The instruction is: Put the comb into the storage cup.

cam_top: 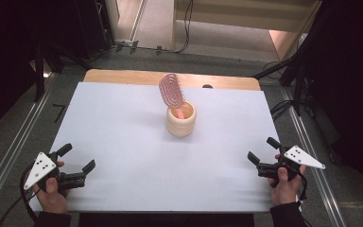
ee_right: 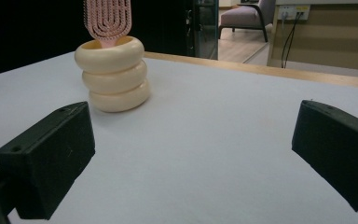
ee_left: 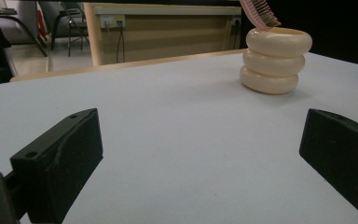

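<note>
Two grippers rest at the near corners of the tabletop (cam_top: 123, 142), each with its jaws spread wide and nothing between them. The landmark is the cream holder (cam_top: 181, 121), a cup shaped like three stacked rings, standing beyond the middle of the white surface. A pink hairbrush (cam_top: 171, 91) stands in the holder handle-down, its oval head rising above the rim and leaning away toward the far left (its long axis is steep but not upright).

The left gripper (cam_top: 78, 166) lies near and to the left of the holder; the right gripper (cam_top: 261, 150) lies near and to the right of it. Both are well apart from the holder. From the high view the right gripper looks somewhat the nearer, though not by much.

In the left gripper view the holder (ee_left: 275, 60) sits ahead and to the right of the jaws; in the right gripper view the holder (ee_right: 113, 74) sits ahead and to the left, with the hairbrush (ee_right: 107, 18) showing its bristled face. Judgement: either hand must travel forward and inward to reach the brush head.
</note>
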A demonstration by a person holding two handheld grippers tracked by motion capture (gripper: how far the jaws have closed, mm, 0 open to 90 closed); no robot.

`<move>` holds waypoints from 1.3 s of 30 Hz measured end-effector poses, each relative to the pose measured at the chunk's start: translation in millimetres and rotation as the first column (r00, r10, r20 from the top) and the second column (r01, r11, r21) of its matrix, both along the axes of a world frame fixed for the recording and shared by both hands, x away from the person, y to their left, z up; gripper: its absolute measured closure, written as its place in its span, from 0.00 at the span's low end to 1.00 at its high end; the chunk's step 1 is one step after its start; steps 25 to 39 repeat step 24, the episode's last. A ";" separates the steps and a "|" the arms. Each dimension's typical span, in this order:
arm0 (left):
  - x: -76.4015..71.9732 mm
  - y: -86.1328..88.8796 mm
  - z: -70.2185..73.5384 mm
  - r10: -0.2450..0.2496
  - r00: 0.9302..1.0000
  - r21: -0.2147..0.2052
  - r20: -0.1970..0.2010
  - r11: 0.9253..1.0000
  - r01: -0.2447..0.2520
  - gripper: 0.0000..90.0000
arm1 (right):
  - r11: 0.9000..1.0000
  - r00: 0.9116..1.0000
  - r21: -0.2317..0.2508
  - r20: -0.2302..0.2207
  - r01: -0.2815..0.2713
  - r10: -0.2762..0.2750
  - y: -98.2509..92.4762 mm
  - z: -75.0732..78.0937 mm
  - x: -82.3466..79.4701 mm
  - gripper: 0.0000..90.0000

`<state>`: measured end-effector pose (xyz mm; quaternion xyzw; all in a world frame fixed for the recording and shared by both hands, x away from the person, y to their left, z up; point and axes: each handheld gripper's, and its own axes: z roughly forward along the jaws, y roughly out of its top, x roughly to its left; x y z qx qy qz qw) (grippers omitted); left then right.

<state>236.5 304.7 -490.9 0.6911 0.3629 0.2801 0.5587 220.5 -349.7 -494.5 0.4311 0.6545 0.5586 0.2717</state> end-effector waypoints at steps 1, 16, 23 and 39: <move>0.0 0.0 0.0 0.000 1.000 0.000 0.000 1.000 0.000 0.00 | 1.000 1.000 0.005 -0.003 0.001 -0.001 -1.0 -1.3 -1.3 0.00; 0.5 -0.1 0.4 -0.004 1.000 0.004 0.002 1.000 0.004 0.00 | 0.998 0.999 0.031 0.002 0.047 -0.047 -17.7 -12.8 -12.4 0.00; 0.9 -0.2 0.4 -0.002 1.000 0.002 0.002 1.000 0.002 0.00 | 0.997 0.999 0.052 -0.007 0.054 -0.054 -21.5 -17.0 -11.9 0.00; 1.0 -0.2 0.4 -0.001 1.000 0.001 0.001 1.000 0.001 0.00 | 0.997 0.998 0.053 -0.008 0.056 -0.055 -21.9 -17.0 -11.8 0.00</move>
